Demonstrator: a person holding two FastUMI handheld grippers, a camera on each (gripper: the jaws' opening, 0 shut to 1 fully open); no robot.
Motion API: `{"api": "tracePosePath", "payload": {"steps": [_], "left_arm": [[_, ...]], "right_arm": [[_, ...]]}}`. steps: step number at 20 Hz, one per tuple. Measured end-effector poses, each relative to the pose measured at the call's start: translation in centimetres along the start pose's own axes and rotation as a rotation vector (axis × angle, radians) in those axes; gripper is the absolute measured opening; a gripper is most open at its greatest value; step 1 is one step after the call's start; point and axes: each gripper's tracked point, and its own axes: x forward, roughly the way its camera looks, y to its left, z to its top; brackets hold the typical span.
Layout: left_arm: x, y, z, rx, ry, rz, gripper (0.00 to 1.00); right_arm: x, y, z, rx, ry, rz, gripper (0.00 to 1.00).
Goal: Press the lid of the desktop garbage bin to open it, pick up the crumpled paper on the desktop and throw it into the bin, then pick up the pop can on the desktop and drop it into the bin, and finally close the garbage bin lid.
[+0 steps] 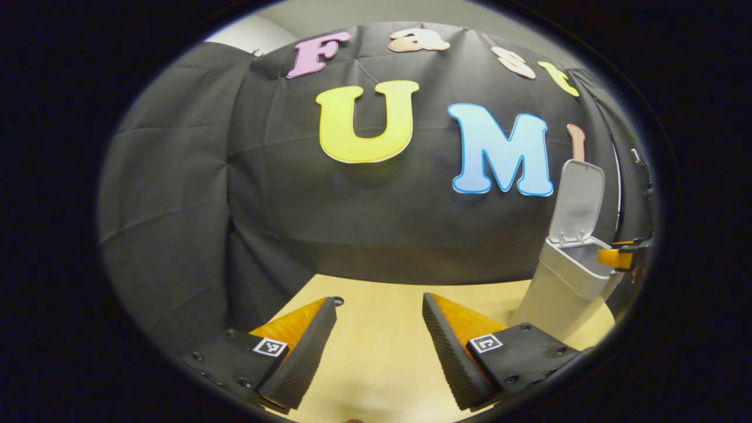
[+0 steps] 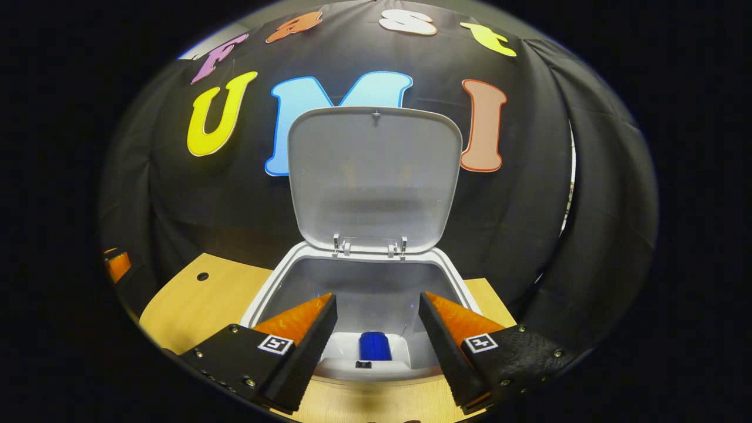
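Note:
The white desktop bin point(image 2: 271, 285) stands open, its lid point(image 2: 373, 176) tipped upright at the back. A blue pop can point(image 2: 375, 345) lies on the bin's floor. My right gripper point(image 2: 377, 299) hovers open just above the bin's mouth, with nothing between its fingers. In the left gripper view the same bin point(image 1: 564, 288) stands at the right with its lid point(image 1: 578, 200) up, and the right gripper point(image 1: 617, 256) pokes in over its rim. My left gripper point(image 1: 380, 301) hangs open and empty over the wooden table point(image 1: 376, 364), left of the bin.
The light wooden table point(image 2: 194, 305) runs up to the black cloth wall behind. A small round hole point(image 2: 202, 276) sits in the tabletop left of the bin. The left gripper point(image 2: 116, 264) shows at the far left edge of the right gripper view.

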Motion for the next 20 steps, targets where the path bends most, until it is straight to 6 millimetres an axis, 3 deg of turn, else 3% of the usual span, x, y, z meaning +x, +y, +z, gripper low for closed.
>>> {"api": "tracePosePath", "payload": {"steps": [14,17,19,20], "left_arm": [[-0.2,-0.6,0.2,0.02,-0.007,-0.021,0.99],[-0.2,-0.9,0.3,0.028,-0.008,-0.031,0.99],[-0.1,-1.3,0.2,0.033,-0.007,-0.039,0.99],[-0.1,-2.1,1.2,0.032,-0.008,-0.042,0.99]], "right_arm": [[-0.9,0.4,2.7,0.038,-0.054,0.005,0.9],[-1.2,0.3,4.0,0.035,-0.072,0.009,0.9],[-1.5,0.0,6.0,0.02,-0.103,0.009,0.9],[-1.6,-0.1,6.8,0.014,-0.116,0.007,0.9]]}}
